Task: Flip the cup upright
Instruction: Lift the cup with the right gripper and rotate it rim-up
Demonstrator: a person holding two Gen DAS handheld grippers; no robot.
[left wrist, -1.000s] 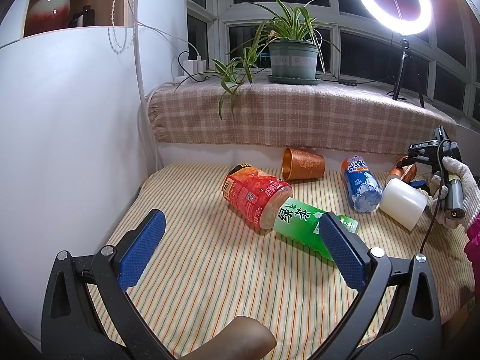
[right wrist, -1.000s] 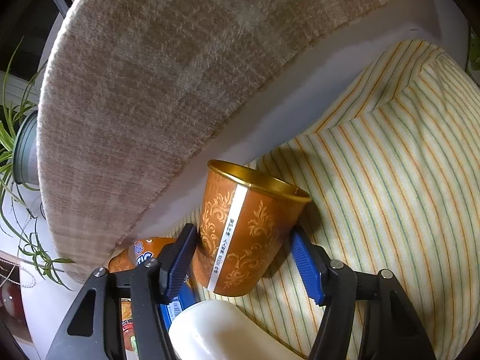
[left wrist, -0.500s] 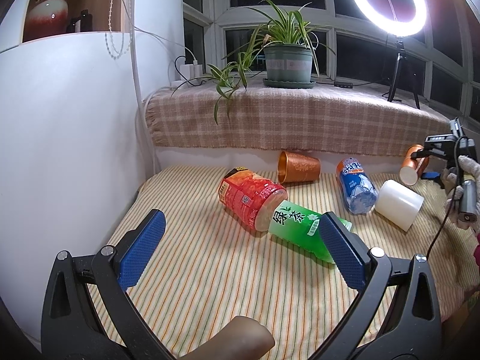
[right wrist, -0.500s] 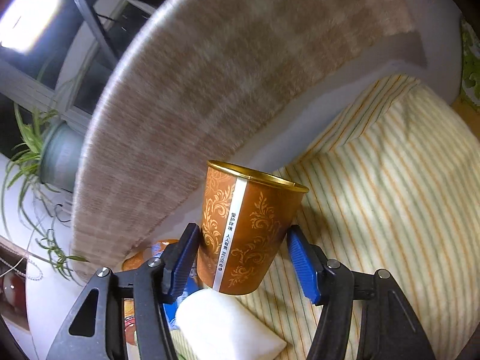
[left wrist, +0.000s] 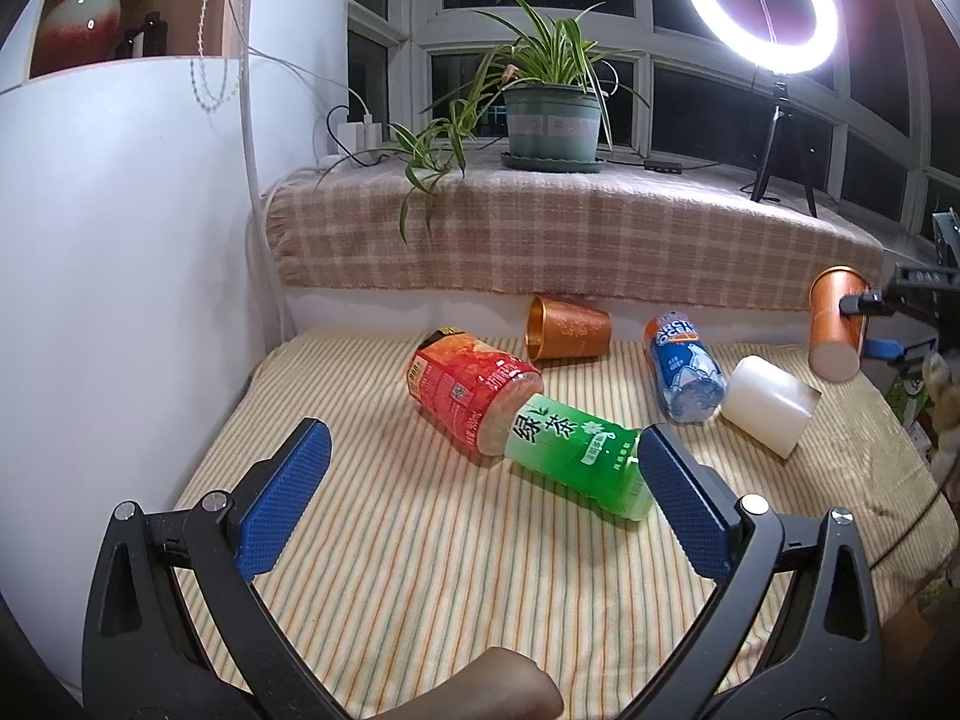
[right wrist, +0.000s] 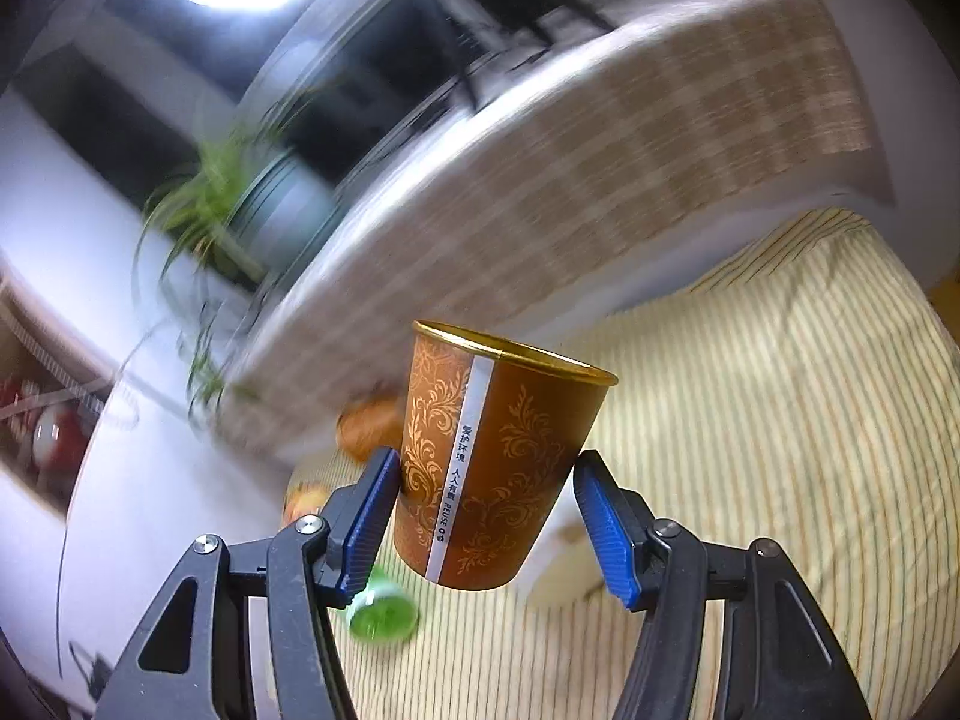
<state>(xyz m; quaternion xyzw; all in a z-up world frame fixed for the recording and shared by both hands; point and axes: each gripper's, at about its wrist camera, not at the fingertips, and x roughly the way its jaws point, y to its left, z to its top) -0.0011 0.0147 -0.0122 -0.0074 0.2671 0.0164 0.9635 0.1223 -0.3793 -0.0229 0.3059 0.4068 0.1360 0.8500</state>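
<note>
Currently right gripper [right wrist: 486,516] clamps the brown cup [right wrist: 498,462] low, mouth up, off the striped cloth [right wrist: 750,480]. Lower it level, base first, before releasing. Left gripper [left wrist: 480,504] wide open, empty.

Two copper cups: one lying [left wrist: 567,336], one held aloft [left wrist: 835,330]. Three bottles: red [left wrist: 468,390], green [left wrist: 576,456], blue [left wrist: 681,369]. One white cup [left wrist: 768,405]. One potted plant [left wrist: 552,120]. One ring light [left wrist: 761,3].
</note>
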